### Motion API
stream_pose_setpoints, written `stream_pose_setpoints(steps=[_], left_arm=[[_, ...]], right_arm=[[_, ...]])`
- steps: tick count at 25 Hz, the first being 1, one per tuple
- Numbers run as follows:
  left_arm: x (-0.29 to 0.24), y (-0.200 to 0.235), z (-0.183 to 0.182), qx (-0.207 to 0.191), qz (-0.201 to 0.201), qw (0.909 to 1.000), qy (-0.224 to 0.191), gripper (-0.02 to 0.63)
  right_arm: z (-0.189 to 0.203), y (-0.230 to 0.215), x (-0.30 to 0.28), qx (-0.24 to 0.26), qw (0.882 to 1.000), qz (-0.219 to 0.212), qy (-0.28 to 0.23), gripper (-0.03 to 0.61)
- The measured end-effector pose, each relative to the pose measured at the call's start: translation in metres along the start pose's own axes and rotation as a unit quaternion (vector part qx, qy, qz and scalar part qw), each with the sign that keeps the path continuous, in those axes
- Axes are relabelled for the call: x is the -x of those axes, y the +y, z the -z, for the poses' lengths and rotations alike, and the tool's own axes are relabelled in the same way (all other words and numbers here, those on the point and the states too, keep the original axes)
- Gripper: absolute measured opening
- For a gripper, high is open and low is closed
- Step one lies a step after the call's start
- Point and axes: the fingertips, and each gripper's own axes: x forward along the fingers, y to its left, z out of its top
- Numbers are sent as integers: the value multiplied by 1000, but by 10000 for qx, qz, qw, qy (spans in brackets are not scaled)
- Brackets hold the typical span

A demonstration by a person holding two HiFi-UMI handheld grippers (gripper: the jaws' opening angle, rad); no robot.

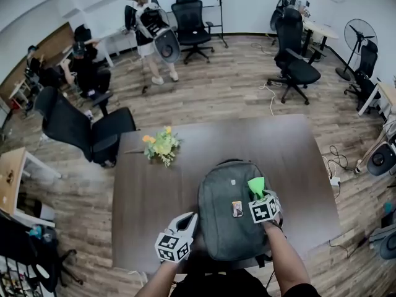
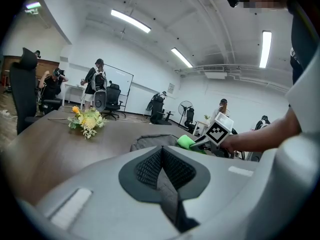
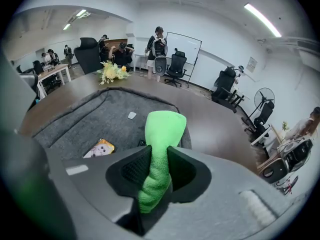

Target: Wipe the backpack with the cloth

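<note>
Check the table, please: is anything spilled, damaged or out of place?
Nothing stands out. The backpack lies flat on the table, the flowers lie beside it, and the right gripper holds the green cloth over the backpack.

floor [image 1: 235,91] — wood planks | walls [image 1: 247,5] — white | black office chairs [image 1: 296,57] | standing fan [image 1: 361,34] | ceiling strip lights [image 2: 131,21]

This is an office. Black rolling chairs [image 1: 190,20] stand on a wood floor [image 1: 235,85]. White desks [image 1: 322,28] sit by the walls, and people [image 1: 86,67] sit at one. There is a whiteboard [image 3: 184,44], a standing fan [image 1: 360,33] and long ceiling lights [image 2: 130,21].
</note>
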Motion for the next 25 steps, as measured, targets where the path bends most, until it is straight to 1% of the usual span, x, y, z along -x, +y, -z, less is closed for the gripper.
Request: stream_pose_setpoints(steps=[3,7,12,20,24,25], left_arm=[[2,0,4,26,-10,10000,32,20],[3,2,6,82,-35,10000,37,20],[5,2,2,47,-50,10000,-9,20],[9,-1,9,-45,-46,10000,76,20],[13,0,12,-82,-99,9999,76,20],[15,1,14,-81,-126,9998,89,20]], right_arm=[[1,-10,-3,2,9999,109,-8,95],[7,-22,-5,3,9997,217,101,95],[-1,-26,7,-127,9997,217,-81,95],[-24,-1,48,-503,9965,-225,-636,95],[-39,25,70,-394,9933,-285,-1051,95],[-43,36,76,-397,9919,-366,-1148,95]])
